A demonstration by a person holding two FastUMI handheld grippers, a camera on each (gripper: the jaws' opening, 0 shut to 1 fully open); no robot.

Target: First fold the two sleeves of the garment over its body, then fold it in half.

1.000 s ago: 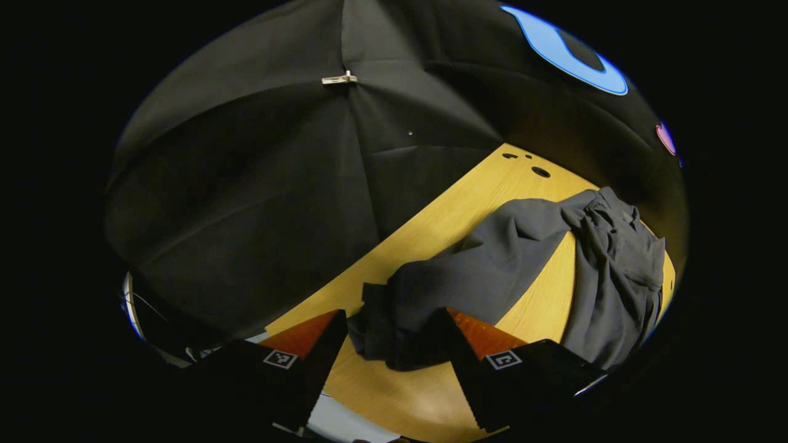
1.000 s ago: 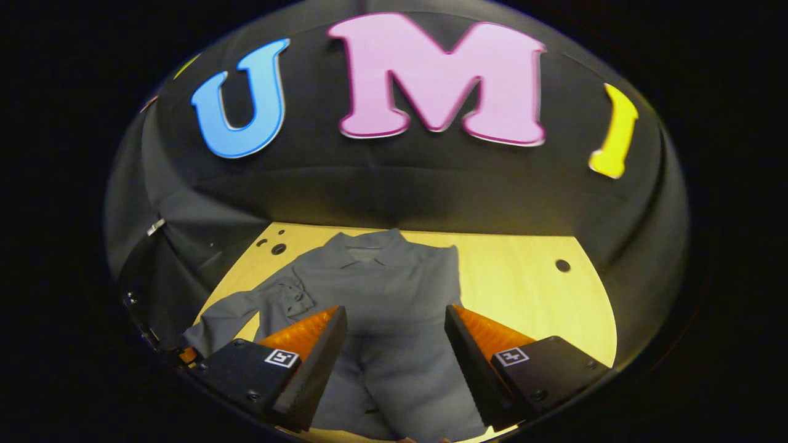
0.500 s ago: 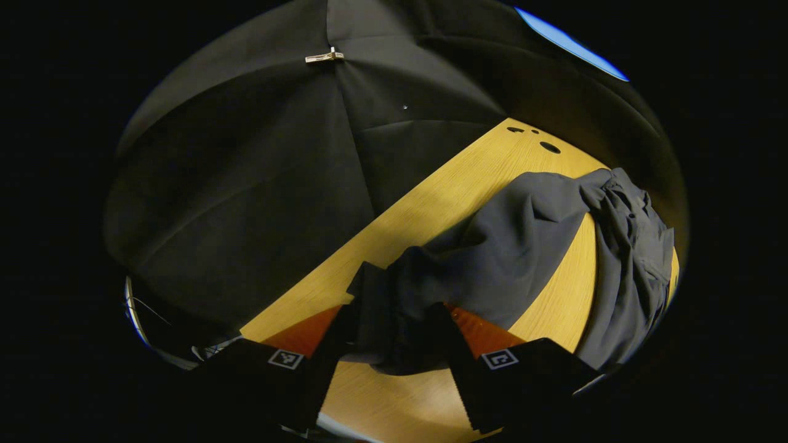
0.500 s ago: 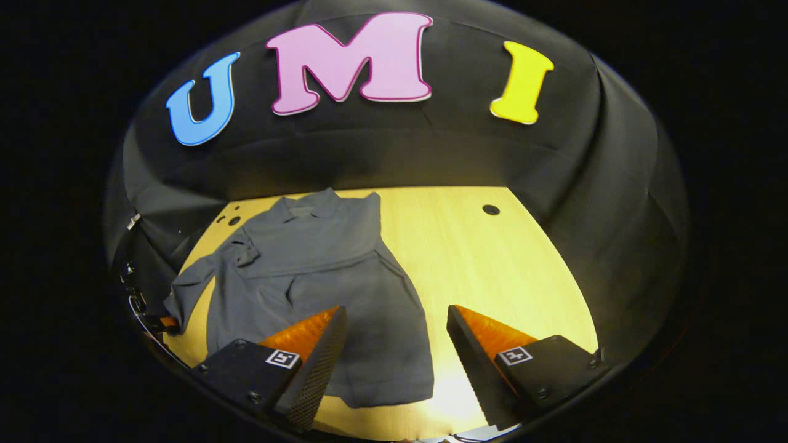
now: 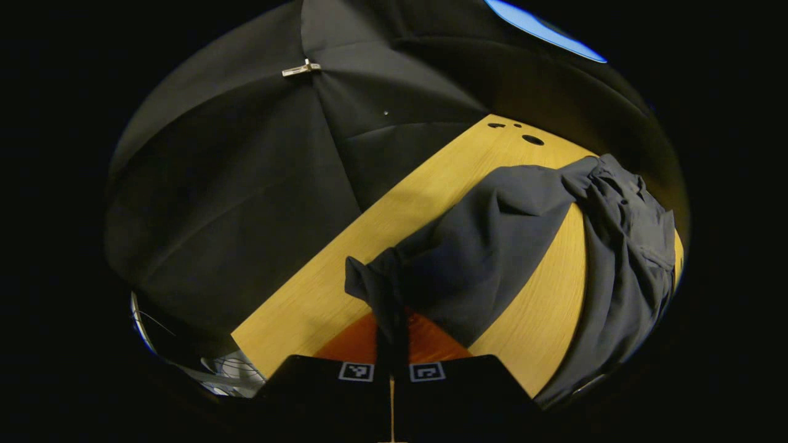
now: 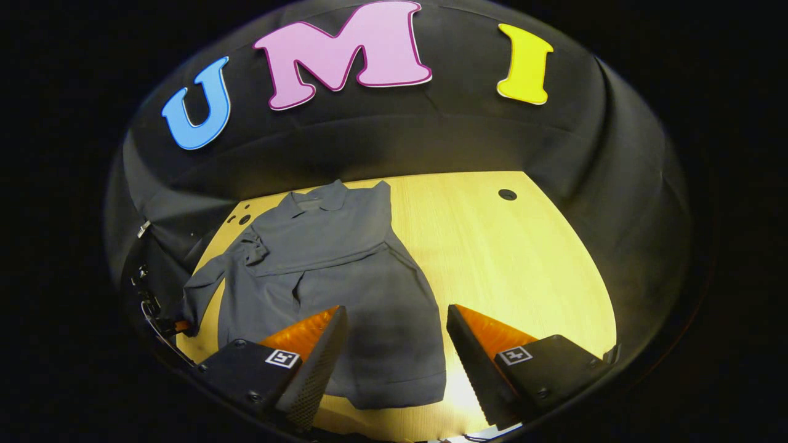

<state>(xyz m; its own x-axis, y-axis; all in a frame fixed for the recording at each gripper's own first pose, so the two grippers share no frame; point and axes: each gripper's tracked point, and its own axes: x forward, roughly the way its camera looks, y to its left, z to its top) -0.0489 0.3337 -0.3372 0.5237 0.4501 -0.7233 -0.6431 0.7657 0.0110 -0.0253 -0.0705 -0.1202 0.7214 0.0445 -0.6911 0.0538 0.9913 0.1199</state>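
A dark grey collared shirt (image 6: 332, 264) lies spread on the wooden table (image 6: 523, 264), collar toward the far wall. In the left gripper view my left gripper (image 5: 392, 317) is shut on the cuff of one sleeve (image 5: 486, 246), which rises off the table toward the bunched shirt body (image 5: 628, 246). That sleeve (image 6: 206, 286) stretches out to the left in the right gripper view, with the left gripper (image 6: 175, 325) at its end. My right gripper (image 6: 395, 314) is open above the shirt's lower hem, nothing between its fingers. A fold line crosses the shirt's chest.
Round holes pierce the table (image 5: 431, 197) near its far corners: one hole (image 6: 507, 194) right of the shirt, another hole (image 5: 532, 139) past the sleeve. A metal clip (image 5: 301, 69) pins the wall cloth. The table's left edge runs close beside the held cuff.
My left gripper has gone from open around the cuff to shut on it, and the sleeve now lifts off the table. My right gripper drew back and swung right, staying open.
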